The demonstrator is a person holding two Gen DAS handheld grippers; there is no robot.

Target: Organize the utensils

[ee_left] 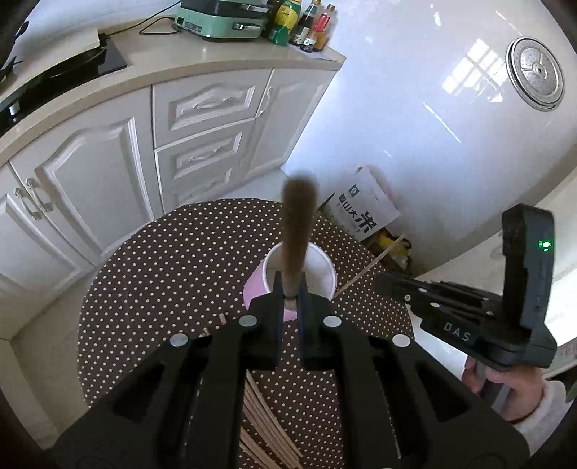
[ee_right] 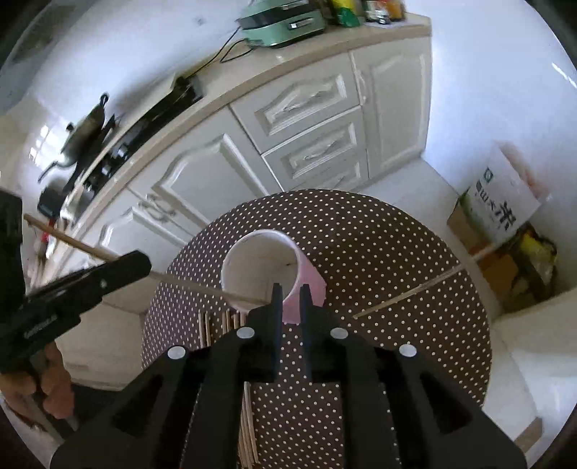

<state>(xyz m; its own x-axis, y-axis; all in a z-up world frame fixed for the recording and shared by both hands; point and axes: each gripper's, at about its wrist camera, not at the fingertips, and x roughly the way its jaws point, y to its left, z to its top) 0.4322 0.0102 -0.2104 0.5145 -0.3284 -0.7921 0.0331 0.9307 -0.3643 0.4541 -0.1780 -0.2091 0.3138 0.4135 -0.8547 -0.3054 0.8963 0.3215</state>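
A pink cup (ee_left: 254, 294) with a white inside stands on the round dotted table (ee_left: 173, 274). My left gripper (ee_left: 290, 288) is shut on a wooden chopstick (ee_left: 297, 216), which looks blurred and points out over the cup's mouth. From the right wrist, that chopstick (ee_right: 194, 285) slants down from the left gripper (ee_right: 144, 261) to the cup's (ee_right: 306, 285) near rim. My right gripper (ee_right: 291, 299) hovers just before the cup, its jaws a narrow gap apart with nothing between them. It also shows at the right of the left wrist view (ee_left: 386, 283). Several loose chopsticks (ee_left: 267, 433) lie under both grippers.
One chopstick (ee_right: 407, 292) lies across the table's right side and sticks out past the edge. White cabinets (ee_left: 202, 108) with a counter, a stove and a green appliance (ee_left: 223, 18) stand behind. A rice bag (ee_left: 364, 213) and a box sit on the floor.
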